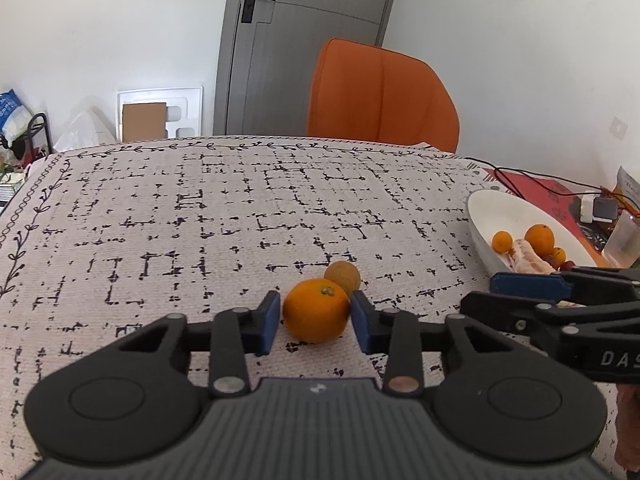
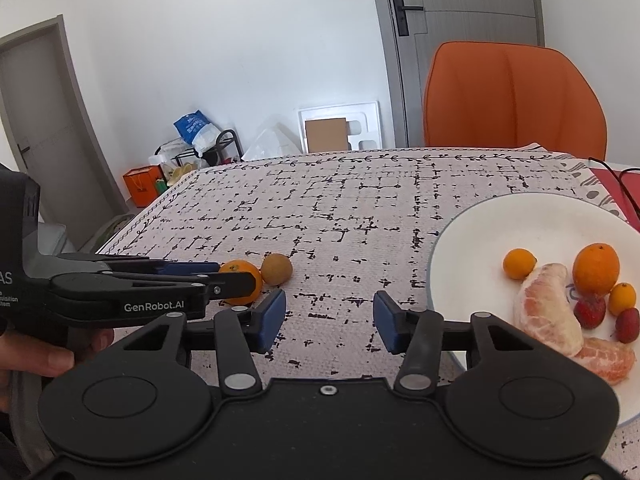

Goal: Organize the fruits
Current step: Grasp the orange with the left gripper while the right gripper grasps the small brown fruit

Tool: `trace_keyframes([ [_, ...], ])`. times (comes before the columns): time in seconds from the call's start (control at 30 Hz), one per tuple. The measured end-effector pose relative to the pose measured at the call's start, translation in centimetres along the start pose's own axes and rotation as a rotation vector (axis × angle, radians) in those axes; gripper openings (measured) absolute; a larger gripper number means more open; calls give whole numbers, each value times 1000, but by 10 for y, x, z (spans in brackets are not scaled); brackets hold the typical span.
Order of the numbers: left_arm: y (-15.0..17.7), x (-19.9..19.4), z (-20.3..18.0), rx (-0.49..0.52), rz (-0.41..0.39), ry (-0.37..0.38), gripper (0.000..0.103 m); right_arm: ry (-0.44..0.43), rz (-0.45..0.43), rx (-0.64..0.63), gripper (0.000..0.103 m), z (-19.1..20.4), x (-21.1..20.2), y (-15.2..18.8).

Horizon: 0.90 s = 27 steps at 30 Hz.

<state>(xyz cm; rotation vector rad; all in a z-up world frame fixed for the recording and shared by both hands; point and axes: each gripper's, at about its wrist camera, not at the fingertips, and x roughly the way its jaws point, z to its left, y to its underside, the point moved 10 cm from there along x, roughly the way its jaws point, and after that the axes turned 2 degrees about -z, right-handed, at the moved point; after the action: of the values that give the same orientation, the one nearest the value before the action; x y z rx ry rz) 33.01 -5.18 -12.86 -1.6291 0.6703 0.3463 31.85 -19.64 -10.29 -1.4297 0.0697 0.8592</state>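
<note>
White walls and a grey door (image 1: 296, 52) stand behind a table spread with a pale woven cloth (image 1: 240, 208) printed with broken black lines and a leafy border, and an orange chair (image 1: 380, 96) is pushed up to its far edge. Your left gripper (image 1: 315, 317) reaches low over the cloth, and its two blue pads sit against either side of an orange (image 1: 316, 310) that rests on the table; the pads look pressed onto the fruit's flanks, so the grip reads as clamped on it. Just behind that orange, touching or nearly touching it, lies a smaller, duller tan-brown round fruit (image 1: 343, 276) on the cloth. Your right gripper (image 2: 330, 322) hovers over bare cloth with its blue pads apart and nothing between them. To its right sits a white plate (image 2: 500, 220) on the cloth. On the plate lie a small orange fruit (image 2: 519, 264), a larger orange (image 2: 596, 274), another small orange fruit (image 2: 622, 299), two red strawberries (image 2: 590, 311), and two peeled pinkish citrus segments (image 2: 548, 312), one long and curved, the other at the near rim. From the right wrist view, the left gripper comes in from the left side, and part of your hand (image 2: 48, 356) shows beneath it. Against the far wall on the floor lean a white foam tray (image 2: 340, 126) with a cardboard piece, some bags and an orange box (image 2: 142, 190).
</note>
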Motion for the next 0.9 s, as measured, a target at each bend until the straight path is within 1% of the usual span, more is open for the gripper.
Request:
trace_keyframes([
  [0.13, 0, -4, 4, 4, -3, -8, 34, -11, 11, -16, 45, 6, 6, -2],
  [0.53, -2, -25, 42, -36, -26, -64, 34, -49, 34, -48, 44, 32, 30, -6],
  [0.9, -4, -42, 68, -74, -54, -94, 34, -41, 56, -75, 44, 47, 53, -11],
])
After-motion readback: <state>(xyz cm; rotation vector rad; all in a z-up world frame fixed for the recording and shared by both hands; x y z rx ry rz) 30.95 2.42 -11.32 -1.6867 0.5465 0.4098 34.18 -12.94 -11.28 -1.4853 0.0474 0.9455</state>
